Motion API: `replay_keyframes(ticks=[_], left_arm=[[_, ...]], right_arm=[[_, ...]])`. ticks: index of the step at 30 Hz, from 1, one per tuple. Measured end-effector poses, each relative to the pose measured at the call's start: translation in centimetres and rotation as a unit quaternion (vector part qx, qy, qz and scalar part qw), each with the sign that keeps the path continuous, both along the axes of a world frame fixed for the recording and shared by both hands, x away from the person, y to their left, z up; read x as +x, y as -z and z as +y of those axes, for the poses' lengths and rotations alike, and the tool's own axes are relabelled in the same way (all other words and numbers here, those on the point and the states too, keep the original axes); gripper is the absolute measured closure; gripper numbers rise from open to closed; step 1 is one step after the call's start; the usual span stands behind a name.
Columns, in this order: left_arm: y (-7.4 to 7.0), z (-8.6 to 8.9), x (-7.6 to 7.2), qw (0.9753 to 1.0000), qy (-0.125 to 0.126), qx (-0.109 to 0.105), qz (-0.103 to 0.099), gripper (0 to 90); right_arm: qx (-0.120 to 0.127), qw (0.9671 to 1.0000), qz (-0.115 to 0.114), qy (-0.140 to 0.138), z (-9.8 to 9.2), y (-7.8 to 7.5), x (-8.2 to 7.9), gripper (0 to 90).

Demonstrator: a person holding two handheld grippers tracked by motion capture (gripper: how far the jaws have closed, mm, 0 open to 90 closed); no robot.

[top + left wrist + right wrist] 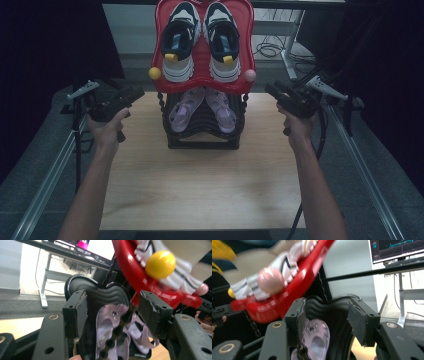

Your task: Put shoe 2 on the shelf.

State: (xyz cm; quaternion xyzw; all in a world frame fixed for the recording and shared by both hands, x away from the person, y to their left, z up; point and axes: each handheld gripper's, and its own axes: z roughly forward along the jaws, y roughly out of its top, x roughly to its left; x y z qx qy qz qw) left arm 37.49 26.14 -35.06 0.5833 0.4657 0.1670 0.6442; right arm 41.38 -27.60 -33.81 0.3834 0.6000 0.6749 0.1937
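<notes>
A two-tier shoe rack stands at the table's far middle. Its red top tray (159, 30) carries a pair of white and navy sneakers (181, 40). The black lower tray (202, 142) holds lilac sandals (184, 111). A yellow knob (155, 73) and a pink knob (250, 75) sit at the red tray's front corners. My left gripper (135, 92) hovers open just left of the rack, aimed at the sandals (110, 325) and a beaded black post (120, 325). My right gripper (270, 90) hovers open just right of it. Nothing sits between either pair of pads (300, 315).
The wooden table (200, 185) lies between metal rails (47, 185) on both sides. Desk legs and cables (272, 49) stand on the floor behind the rack. A monitor (397, 248) is at the upper right of the right gripper view.
</notes>
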Motion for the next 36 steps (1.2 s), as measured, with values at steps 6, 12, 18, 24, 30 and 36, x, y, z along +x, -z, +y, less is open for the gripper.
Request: replay_keyframes(ticks=[6, 12, 18, 24, 30, 36], left_arm=[[1.9, 0.1, -0.5, 0.9999, 0.004, 0.007, 0.009, 40.4], [3.7, 0.0, -1.1, 0.9997, 0.009, 0.015, 0.016, 40.5], [6.0, -0.3, -1.8, 0.999, 0.015, 0.03, 0.029, 40.6], [8.1, -0.8, -2.2, 0.9982, 0.023, 0.034, 0.044, 40.7], [10.1, -1.3, -2.6, 0.9968, 0.029, 0.047, 0.057, 40.8], [11.6, -1.4, -3.0, 0.9959, 0.037, 0.047, 0.068, 40.9]], right_arm=[[-0.013, 0.9998, 0.015, -0.004, -0.1, 2.7, -0.3, 49.2], [-0.03, 0.9991, 0.028, -0.011, 0.5, 5.3, -0.6, 48.7], [-0.049, 0.9979, 0.038, -0.017, 0.8, 7.4, -1.1, 47.8], [-0.059, 0.9969, 0.049, -0.021, 1.0, 9.1, -1.7, 47.6], [-0.07, 0.9951, 0.064, -0.029, 1.3, 10.9, -2.1, 47.2], [-0.088, 0.9918, 0.084, -0.037, 1.9, 13.0, -2.5, 47.1]])
